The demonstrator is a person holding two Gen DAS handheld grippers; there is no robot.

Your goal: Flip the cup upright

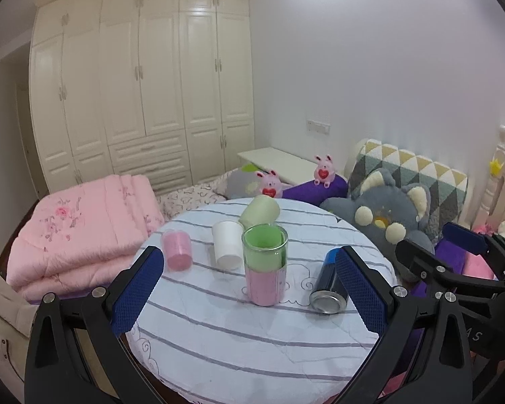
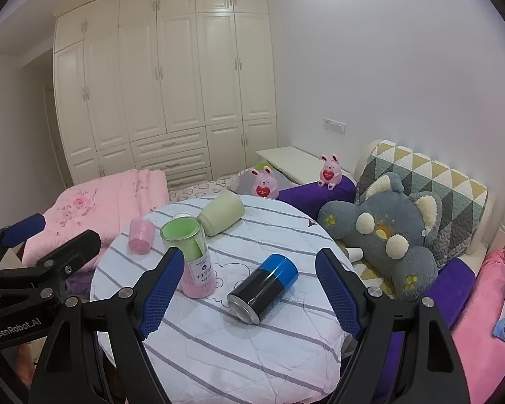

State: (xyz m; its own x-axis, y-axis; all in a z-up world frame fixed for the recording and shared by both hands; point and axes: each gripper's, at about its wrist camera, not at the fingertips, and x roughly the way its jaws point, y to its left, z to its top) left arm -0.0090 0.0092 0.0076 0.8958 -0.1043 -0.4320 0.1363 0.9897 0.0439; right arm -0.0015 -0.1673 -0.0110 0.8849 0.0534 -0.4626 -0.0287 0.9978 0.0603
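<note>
One green cup (image 2: 221, 213) sideways, mouth away.

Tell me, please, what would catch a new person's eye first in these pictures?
Probably the tall clear jar with green and pink filling, upright at the middle of the round striped table. Beside it, a blue and black metal can lies on its side, framed by the open right gripper. A pale green cup lies tipped behind.

I see the pale green matte plastic cup (image 1: 260, 211) (image 2: 221, 213) lying on its side at the table's far edge, its base pointing away from me.
</note>
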